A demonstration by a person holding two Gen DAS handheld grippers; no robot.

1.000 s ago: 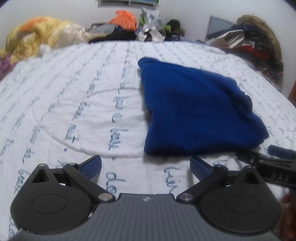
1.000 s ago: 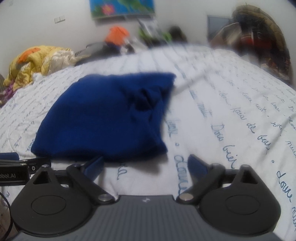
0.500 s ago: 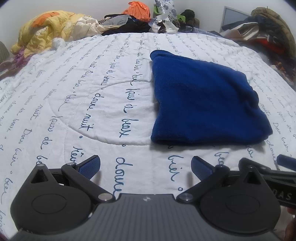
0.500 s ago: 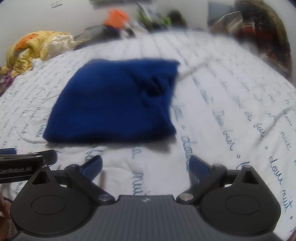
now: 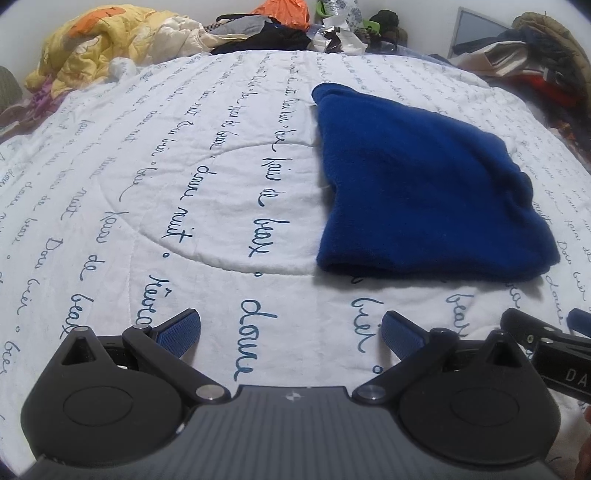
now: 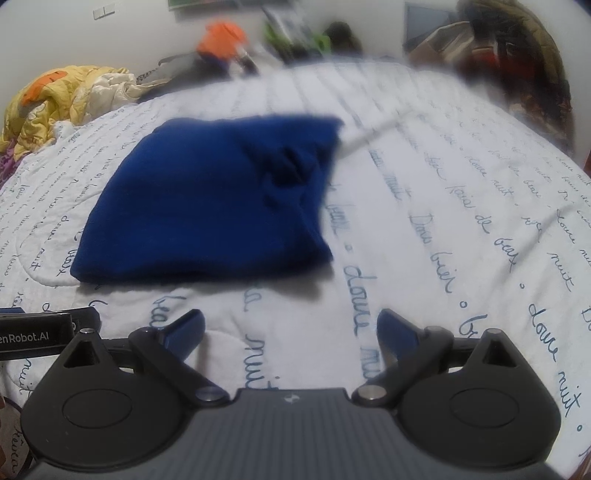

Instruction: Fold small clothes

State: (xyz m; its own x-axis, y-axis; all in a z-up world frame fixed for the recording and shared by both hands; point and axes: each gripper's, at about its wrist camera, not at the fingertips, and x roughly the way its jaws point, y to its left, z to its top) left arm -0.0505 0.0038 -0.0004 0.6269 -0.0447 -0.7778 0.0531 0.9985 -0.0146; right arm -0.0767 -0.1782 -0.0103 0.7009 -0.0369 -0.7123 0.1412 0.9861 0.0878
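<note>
Blue garment (image 5: 424, 188) lies folded, edges clear on my quilt (image 5: 184, 184); my left gripper (image 5: 291, 332) and right gripper (image 6: 291, 330) spread, empty, short of its near edge.

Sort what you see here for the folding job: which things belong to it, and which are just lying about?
Belongs: blue garment, left gripper, right gripper, both open and empty.

Lying about: yellow quilt, orange bag, clothes pile, printed bedspread.
</note>
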